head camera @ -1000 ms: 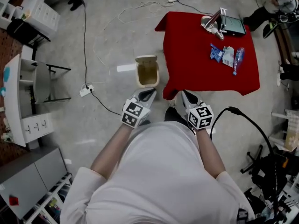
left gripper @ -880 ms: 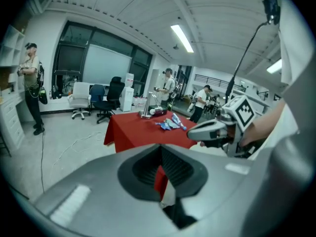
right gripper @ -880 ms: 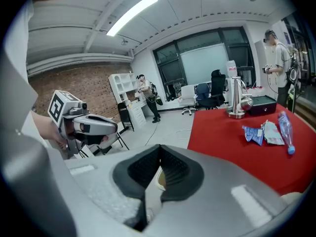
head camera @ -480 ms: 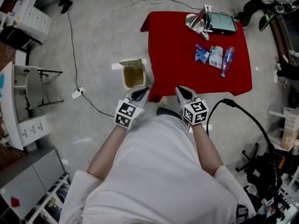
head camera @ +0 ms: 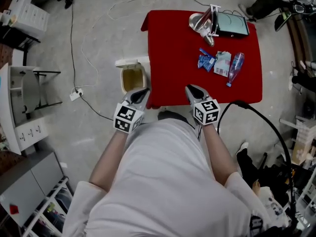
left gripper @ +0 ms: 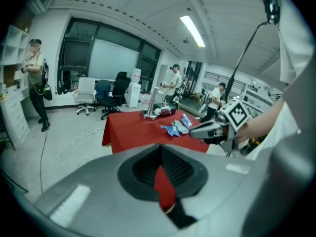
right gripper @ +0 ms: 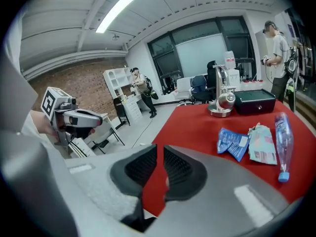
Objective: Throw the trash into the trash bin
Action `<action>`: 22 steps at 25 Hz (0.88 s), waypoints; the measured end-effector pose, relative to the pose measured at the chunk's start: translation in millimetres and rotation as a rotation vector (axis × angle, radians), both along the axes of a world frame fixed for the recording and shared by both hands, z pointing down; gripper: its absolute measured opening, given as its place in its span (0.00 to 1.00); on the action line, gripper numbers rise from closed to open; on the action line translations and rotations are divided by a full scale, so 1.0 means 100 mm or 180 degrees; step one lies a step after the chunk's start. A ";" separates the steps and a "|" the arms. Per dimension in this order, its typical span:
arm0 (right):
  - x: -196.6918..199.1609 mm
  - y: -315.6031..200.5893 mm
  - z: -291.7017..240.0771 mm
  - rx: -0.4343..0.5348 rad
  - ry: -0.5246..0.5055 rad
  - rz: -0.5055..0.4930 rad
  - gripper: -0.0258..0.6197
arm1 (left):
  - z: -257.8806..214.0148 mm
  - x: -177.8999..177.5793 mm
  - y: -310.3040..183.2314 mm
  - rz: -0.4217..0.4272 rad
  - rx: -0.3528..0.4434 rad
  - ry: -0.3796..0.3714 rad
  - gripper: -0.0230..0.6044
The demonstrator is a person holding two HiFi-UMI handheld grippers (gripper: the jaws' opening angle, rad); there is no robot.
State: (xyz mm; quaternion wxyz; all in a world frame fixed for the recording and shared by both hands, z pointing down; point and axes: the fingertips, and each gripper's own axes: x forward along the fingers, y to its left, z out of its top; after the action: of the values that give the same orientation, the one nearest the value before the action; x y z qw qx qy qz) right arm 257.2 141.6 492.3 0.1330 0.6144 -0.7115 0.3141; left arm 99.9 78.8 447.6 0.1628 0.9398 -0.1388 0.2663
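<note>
On red-clothed desk (head camera: pixel 173 48), now closer underfoot: blue wrapper (head camera: pixel 205 61), pale packet (head camera: pixel 222 64), clear plastic bottle (head camera: pixel 235 65), all untouched. Beside it, open beige bin (head camera: pixel 132 78); left tongs (head camera: pixel 142 92) pinched shut, empty; right tongs (head camera: pixel 191 89) just cracking open, empty. Pickup likely next.

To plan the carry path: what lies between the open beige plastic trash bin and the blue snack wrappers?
Head view: only bare red tablecloth separates the blue snack wrappers from the open beige plastic trash bin.

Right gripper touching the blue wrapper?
Apart. Head view: bare red cloth separates the blue wrapper from the right gripper, whose fingers have just been opening, nothing between them.
</note>
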 end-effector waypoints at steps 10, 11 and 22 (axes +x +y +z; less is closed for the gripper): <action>0.89 -0.31 0.42 -0.0231 0.0214 0.0230 0.15 | 0.22 0.33 -0.15 -0.0186 -0.0050 -0.0096 0.04; 0.95 -0.34 0.46 -0.0262 0.0230 0.0246 0.15 | 0.23 0.36 -0.16 -0.0197 -0.0044 -0.0105 0.04; 1.50 -0.57 1.07 -0.0751 0.0337 0.0470 0.35 | 0.39 0.46 -0.22 -0.0335 -0.0152 -0.0265 0.04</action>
State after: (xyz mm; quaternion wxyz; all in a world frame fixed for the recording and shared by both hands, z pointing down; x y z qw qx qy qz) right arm 407.3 84.6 599.1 0.2181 0.6608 -0.6145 0.3716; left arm 146.4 57.3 486.4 0.1930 0.9152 -0.1882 0.2995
